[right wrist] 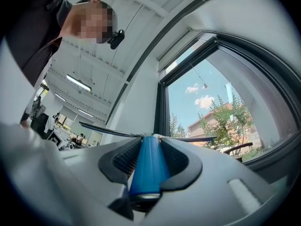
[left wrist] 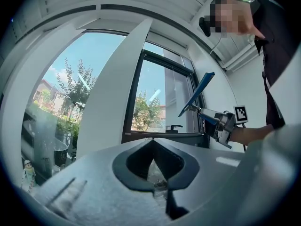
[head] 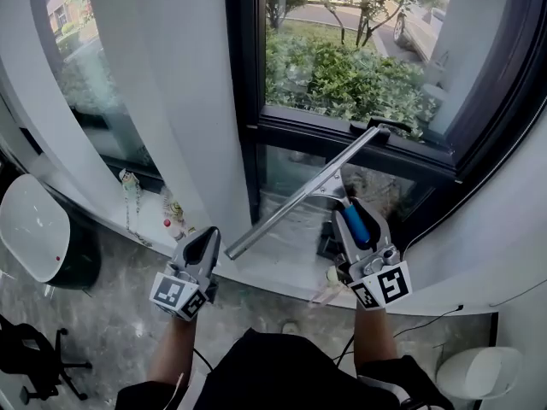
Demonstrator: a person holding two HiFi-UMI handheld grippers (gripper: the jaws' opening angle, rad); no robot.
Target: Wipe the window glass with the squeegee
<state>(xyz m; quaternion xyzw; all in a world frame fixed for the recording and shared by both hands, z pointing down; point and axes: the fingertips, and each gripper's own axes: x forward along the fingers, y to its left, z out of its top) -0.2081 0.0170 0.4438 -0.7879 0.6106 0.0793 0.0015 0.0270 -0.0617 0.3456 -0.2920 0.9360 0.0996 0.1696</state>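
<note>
The squeegee [head: 299,196] has a long metal blade and a blue handle [head: 356,225]. My right gripper [head: 359,220] is shut on that handle, below the dark-framed window glass [head: 342,58]. The blade slants from lower left up to the frame's crossbar [head: 402,148], across the lower pane. In the right gripper view the blue handle [right wrist: 148,168] fills the jaws and the blade [right wrist: 108,132] runs crosswise ahead. My left gripper [head: 205,244] hangs to the left of the blade's low end, jaws together and holding nothing [left wrist: 153,147]. From there the squeegee [left wrist: 195,95] shows at the right.
A broad white pillar [head: 171,101] splits the window from a second pane at the left. Small figurines [head: 130,193] and a bottle [head: 173,222] stand on the sill. A white chair [head: 30,229] is at the left, and a white bin [head: 474,370] at the lower right.
</note>
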